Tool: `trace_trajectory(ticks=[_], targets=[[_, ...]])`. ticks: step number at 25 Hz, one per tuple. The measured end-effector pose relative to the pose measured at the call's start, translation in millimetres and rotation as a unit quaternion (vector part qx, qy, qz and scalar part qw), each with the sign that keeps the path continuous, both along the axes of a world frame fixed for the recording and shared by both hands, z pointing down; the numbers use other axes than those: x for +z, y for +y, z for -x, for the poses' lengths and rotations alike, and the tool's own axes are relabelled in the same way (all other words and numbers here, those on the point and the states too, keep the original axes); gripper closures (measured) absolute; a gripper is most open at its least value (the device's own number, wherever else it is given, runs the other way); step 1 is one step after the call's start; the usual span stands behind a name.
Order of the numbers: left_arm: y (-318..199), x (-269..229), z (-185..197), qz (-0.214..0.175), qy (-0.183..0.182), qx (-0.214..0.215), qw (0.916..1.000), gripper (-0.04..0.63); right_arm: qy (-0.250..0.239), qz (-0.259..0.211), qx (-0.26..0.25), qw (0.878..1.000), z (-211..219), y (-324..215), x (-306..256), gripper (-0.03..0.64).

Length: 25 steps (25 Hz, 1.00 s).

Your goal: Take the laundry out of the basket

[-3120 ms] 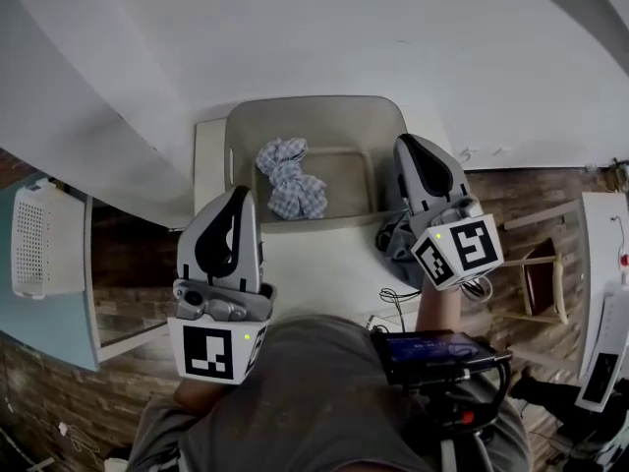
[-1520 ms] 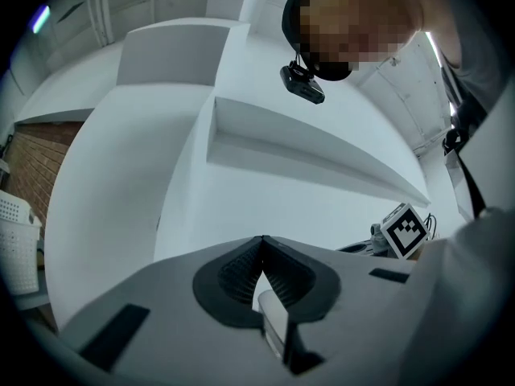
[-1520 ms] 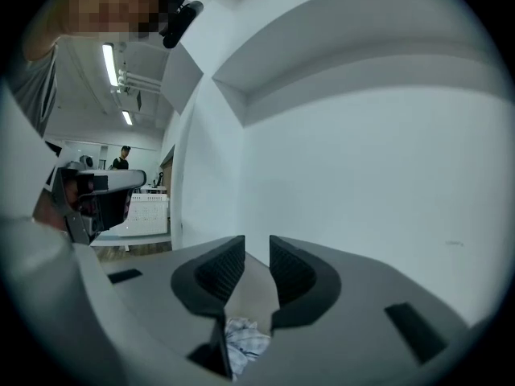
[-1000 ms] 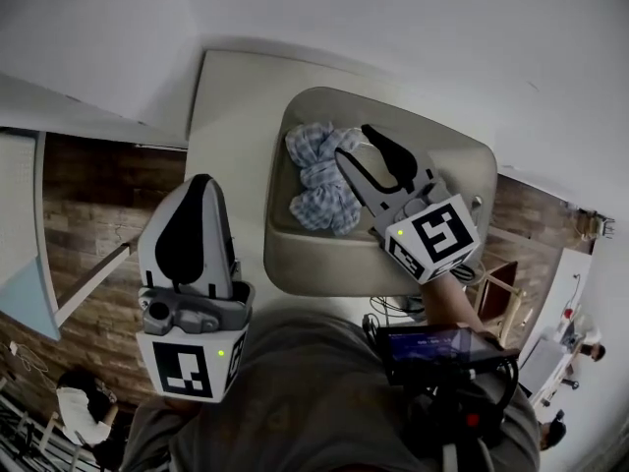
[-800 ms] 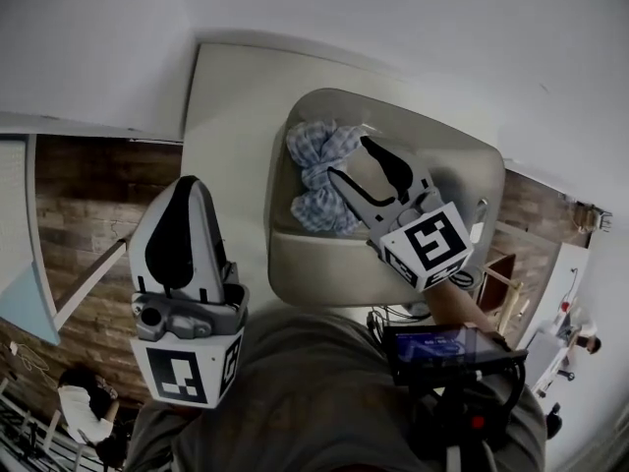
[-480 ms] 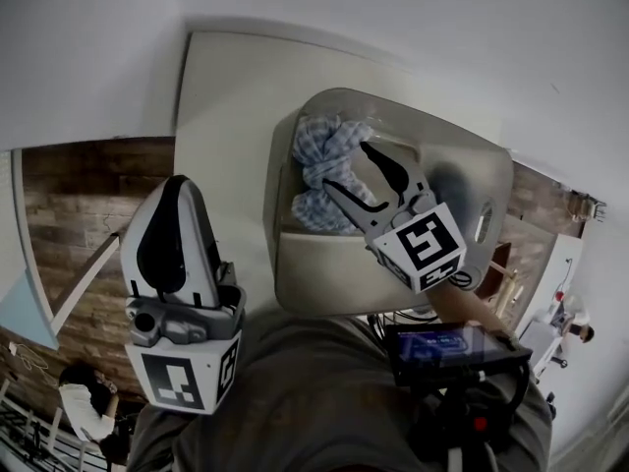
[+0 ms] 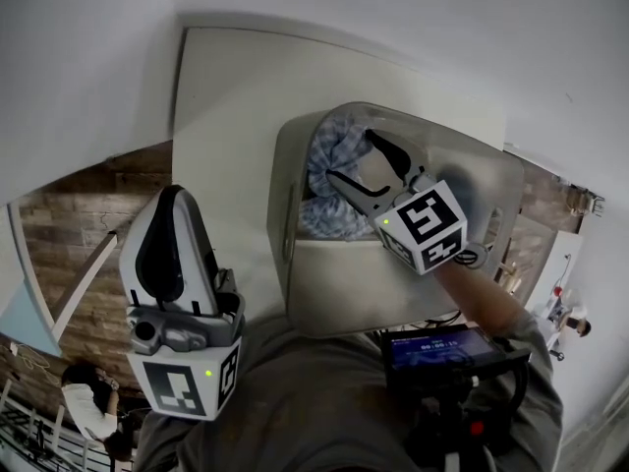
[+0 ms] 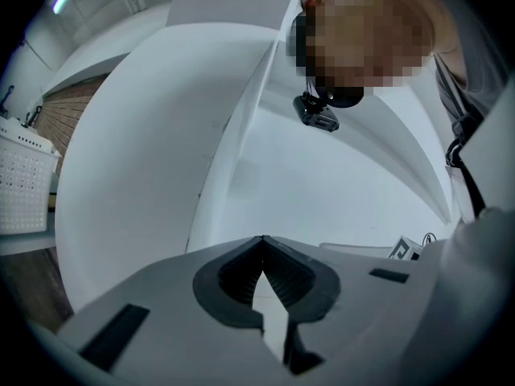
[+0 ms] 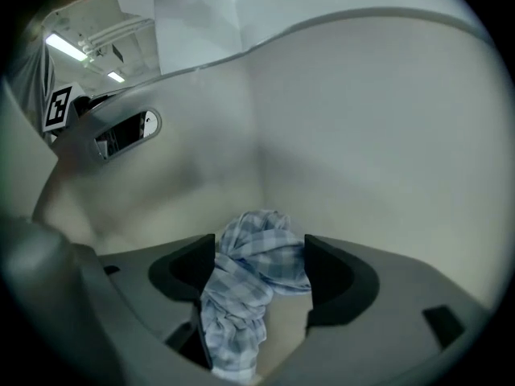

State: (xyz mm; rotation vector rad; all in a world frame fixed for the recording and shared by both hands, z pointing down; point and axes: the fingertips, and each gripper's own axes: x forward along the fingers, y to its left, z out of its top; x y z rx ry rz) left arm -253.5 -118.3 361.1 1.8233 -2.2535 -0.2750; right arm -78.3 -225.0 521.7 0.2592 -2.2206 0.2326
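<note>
Cloth point(image 9: 251, 284) sits between the right hand-held gripper's point(image 7: 351, 157) opening jaws in the basket point(image 7: 373, 298); left hand-held gripper point(image 8: 263, 248) closed, empty.

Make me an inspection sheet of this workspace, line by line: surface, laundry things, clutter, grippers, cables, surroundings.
Surface: white table; the basket stands on it.
Job's things: beige basket, upright; checked cloth bunched inside it.
Clutter: nothing seen.
Grippers: right gripper reaches into the basket, jaws opening, the checked cloth between them; left gripper is held outside the basket, jaws shut, empty.
Cables: thin cable looped beside the right gripper's marker cube.
Surroundings: brick-pattern floor; white perforated crate off to the left.
</note>
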Motion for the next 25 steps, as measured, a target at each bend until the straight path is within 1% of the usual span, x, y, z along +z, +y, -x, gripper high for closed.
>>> trace_trajectory(ticks=[5,6,9,11,13,16,21,25], targets=[[2.3,3.7,7.0,0.006,-0.001,-0.006,1.0,0.588,0.013,0.019,0.005,1.0,5.8,3.0,14.5,0.27],[1.8,4.1,8.3,0.006,-0.002,-0.008,0.9999,0.588,0.013,0.028,0.004,1.0,7.2,3.6,15.5,0.286],[1.5,4.3,10.5,0.009,-0.006,-0.011,0.9999,0.588,0.006,0.048,-0.004,0.999,11.8,9.8,15.4,0.418],[1.7,0.6,9.9,0.008,-0.01,-0.012,0.9998,0.588,0.002,0.04,-0.021,0.999,14.9,14.0,12.8,0.49],[1.8,-4.3,7.5,0.005,-0.015,-0.012,0.9998,0.588,0.004,0.026,-0.04,0.999,15.0,17.2,10.5,0.522],[1.5,-10.5,2.9,-0.001,-0.022,-0.009,0.9997,0.588,-0.001,0.015,-0.053,0.998,13.2,19.0,4.3,0.538],[4.9,-34.5,-10.4,-0.022,-0.037,0.0,0.9991,0.588,-0.054,-0.014,-0.04,0.998,17.4,13.6,-37.5,0.55],[16.6,-67.8,-32.8,-0.051,-0.053,0.017,0.9972,0.588,-0.109,-0.053,-0.021,0.992,11.9,16.9,-88.0,0.552]])
